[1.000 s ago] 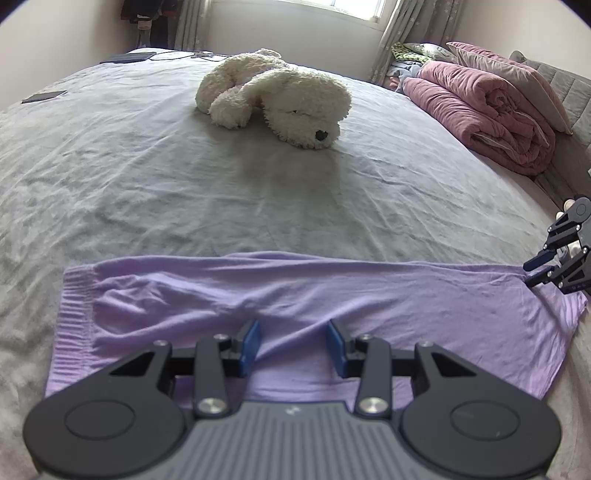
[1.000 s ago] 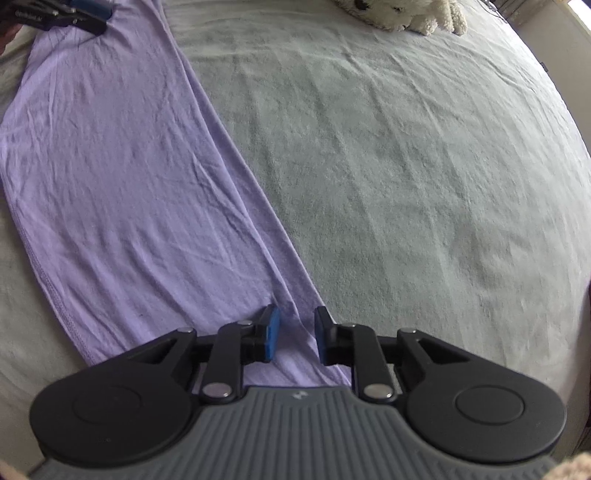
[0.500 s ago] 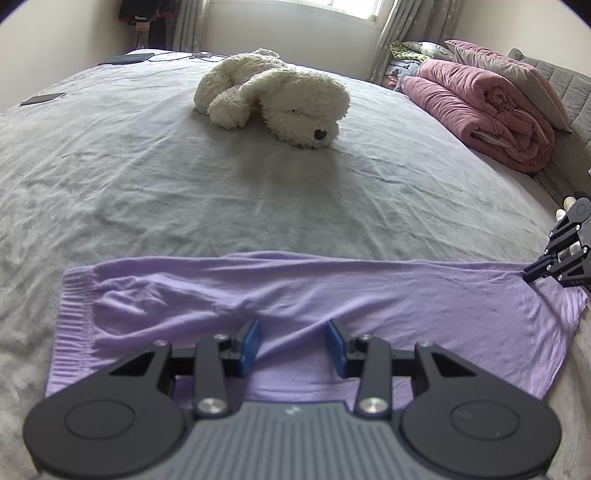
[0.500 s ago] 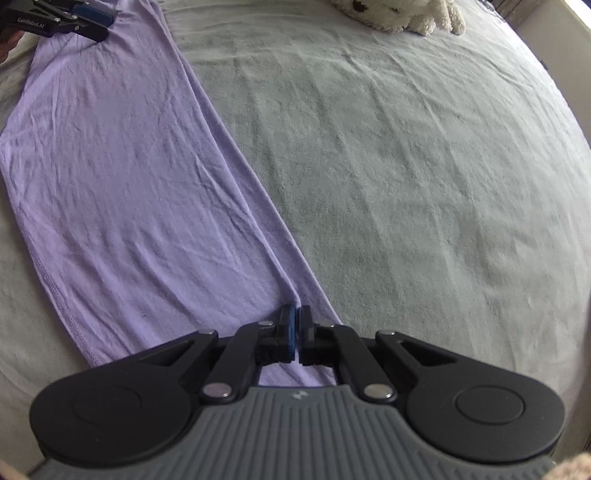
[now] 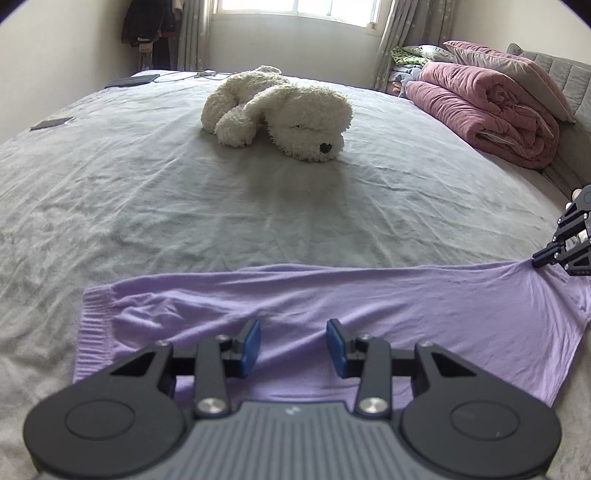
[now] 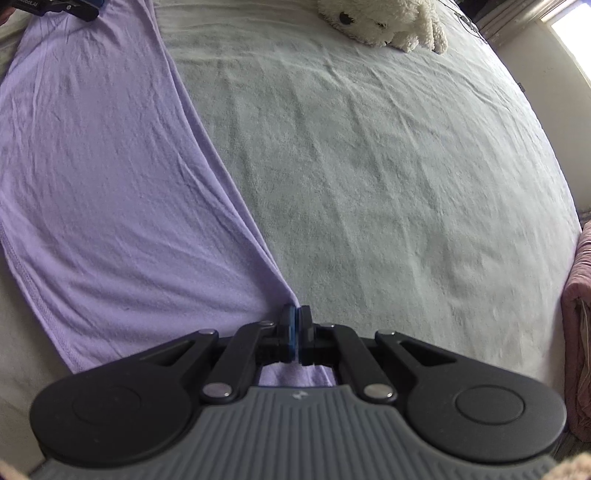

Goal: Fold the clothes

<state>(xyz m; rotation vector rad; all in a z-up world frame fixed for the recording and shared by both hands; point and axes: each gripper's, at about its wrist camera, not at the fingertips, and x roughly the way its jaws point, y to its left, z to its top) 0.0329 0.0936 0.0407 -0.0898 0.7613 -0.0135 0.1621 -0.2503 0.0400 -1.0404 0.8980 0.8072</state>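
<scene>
Right wrist view: right gripper (image 6: pixel 295 325) jaws just clamped onto lilac knit garment (image 6: pixel 110 166) corner; left gripper (image 5: pixel 293 345) jaws open above it. Fold can start.

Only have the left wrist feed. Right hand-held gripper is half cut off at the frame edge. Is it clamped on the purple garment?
Observer: Yes. On the right wrist view the right hand-held gripper has its pads together, pinching the purple garment at its corner.
Operator: Anything close on its far side?
Observer: The pink blanket sits at that view's right edge, apart from the gripper, with bare grey sheet between.
Operator: Where is mine from there?
Observer: The left hand-held gripper is at the garment's opposite end, over the fabric; contact cannot be told.
</scene>
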